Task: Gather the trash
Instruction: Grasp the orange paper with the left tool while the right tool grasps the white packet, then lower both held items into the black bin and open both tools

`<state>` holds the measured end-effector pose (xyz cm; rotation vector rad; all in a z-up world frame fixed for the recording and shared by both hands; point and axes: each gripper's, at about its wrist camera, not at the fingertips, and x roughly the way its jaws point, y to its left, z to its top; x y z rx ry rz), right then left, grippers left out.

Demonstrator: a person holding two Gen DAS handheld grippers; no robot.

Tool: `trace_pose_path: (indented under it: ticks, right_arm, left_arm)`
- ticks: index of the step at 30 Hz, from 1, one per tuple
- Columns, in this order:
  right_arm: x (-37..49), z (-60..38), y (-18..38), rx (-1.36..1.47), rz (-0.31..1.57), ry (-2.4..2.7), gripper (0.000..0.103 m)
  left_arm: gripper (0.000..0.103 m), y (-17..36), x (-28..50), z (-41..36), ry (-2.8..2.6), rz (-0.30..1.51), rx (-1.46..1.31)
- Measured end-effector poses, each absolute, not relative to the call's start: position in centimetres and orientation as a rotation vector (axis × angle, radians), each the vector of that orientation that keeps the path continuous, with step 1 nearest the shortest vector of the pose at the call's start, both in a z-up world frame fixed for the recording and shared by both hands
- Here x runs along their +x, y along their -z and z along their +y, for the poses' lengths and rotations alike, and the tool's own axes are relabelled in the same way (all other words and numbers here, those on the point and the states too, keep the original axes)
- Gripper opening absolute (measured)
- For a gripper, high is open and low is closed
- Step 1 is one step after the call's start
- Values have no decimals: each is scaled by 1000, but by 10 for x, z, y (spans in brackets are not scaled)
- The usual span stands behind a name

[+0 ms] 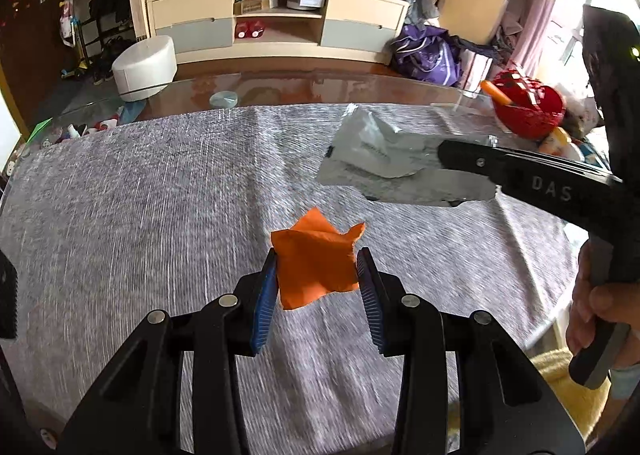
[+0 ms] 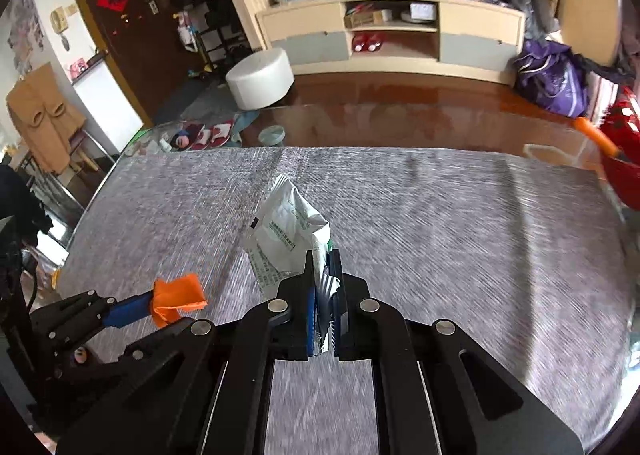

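Left gripper (image 1: 316, 275) is clamped on an orange paper scrap (image 1: 314, 265), carried clear above the grey tablecloth (image 1: 160, 195). Right gripper (image 2: 325, 275) is pinched tight on a torn corner of a white foil sachet (image 2: 286, 239), also held off the cloth.

Risks: the sachet is gripped only by that corner, so tearing or slip-out is likely; the scrap's grip is looser, so it could be shed in a swing.

No trash bin is identified. The red basket (image 1: 528, 103) at the far edge is blurred; its contents are unreadable.
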<state>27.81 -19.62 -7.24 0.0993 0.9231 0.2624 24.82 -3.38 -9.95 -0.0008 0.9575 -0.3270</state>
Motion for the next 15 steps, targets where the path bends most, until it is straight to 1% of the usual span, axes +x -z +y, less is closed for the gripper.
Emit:
trace_pose_path:
  ticks: [7,15]
  right_arm:
    - [214,-209,54,78,891,-237,8]
    - [153,-221,51,73,878,-219,8]
  left_arm:
    - [37,83,190,-34,346,932,5]
    - [37,76,130,-32,356,915,12]
